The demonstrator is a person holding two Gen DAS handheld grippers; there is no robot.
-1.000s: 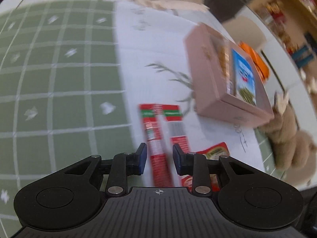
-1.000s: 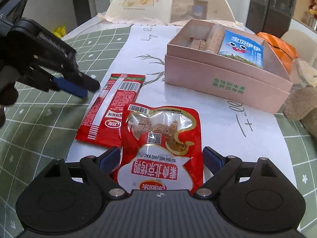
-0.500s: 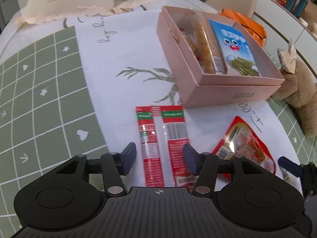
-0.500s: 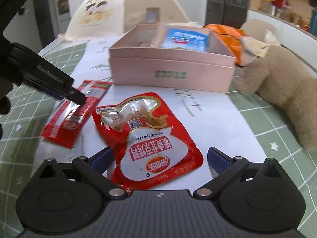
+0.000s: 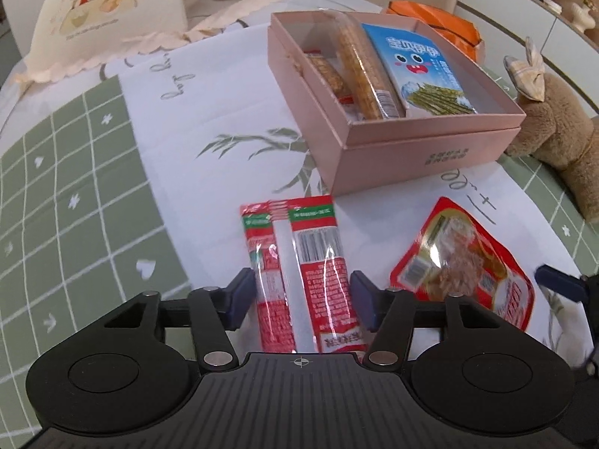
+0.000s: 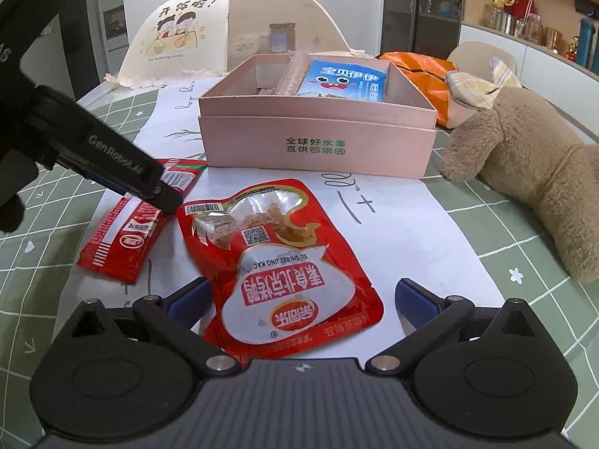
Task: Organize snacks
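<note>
A red twin sausage pack (image 5: 303,273) lies flat on the white runner. My left gripper (image 5: 302,299) stands open astride its near end, pads just clear of its edges. One of its fingers (image 6: 123,172) shows over the pack (image 6: 123,239) in the right wrist view. A red pouch (image 6: 284,262) lies to the right of that pack, with my right gripper (image 6: 303,299) wide open on either side of it. Behind stands an open pink box (image 5: 411,157) (image 6: 318,142) holding a blue seaweed packet (image 5: 419,71), a long biscuit tube (image 5: 365,71) and a small bar (image 5: 329,75).
A brown plush toy (image 6: 524,172) lies right of the box. An orange bag (image 5: 438,22) sits behind the box. A cream mesh food cover (image 6: 179,33) stands at the back left. Green checked cloth (image 5: 75,187) flanks the runner.
The left jaws have widened from nearly shut and now straddle the sausage pack; the left hand rolled level. The right jaws spread wider and the view swung to face the box front.
</note>
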